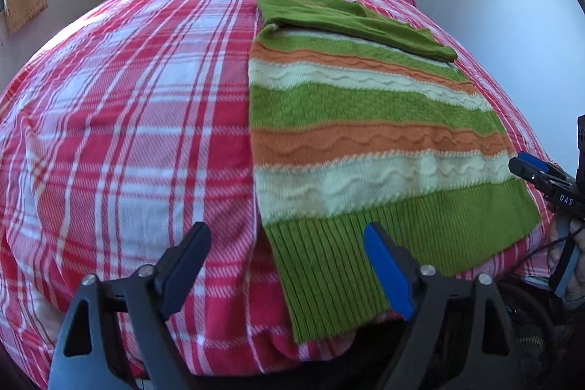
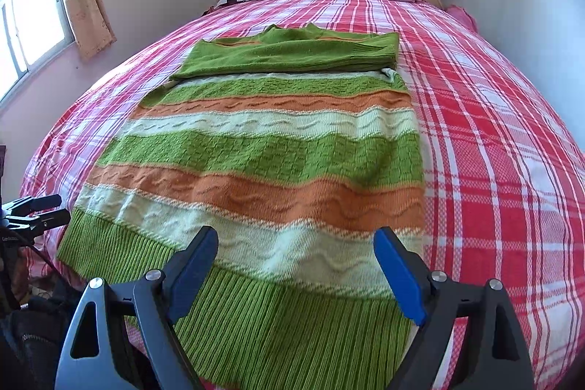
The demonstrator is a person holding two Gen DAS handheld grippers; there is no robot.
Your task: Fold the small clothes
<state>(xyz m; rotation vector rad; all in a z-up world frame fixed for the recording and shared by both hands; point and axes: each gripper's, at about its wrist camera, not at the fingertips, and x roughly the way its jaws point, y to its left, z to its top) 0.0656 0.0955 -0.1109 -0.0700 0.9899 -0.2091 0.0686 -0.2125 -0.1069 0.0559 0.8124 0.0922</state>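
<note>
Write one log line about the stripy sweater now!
sweater: flat on bed, sleeves folded across top | left gripper: open, at hem | right gripper: open, above hem

I have my left black gripper with 2 blue-padded fingers (image 1: pixel 287 265) spread wide and low, holding nothing; my matching right black blue-padded gripper (image 2: pixel 296 271) is likewise spread wide, level alongside.

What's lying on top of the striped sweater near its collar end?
The sweater's own plain green sleeves are folded across the chest, just below the collar. They cover the upper stripes beneath, and how the sleeves are layered cannot be told. Nothing else rests on it.
</note>
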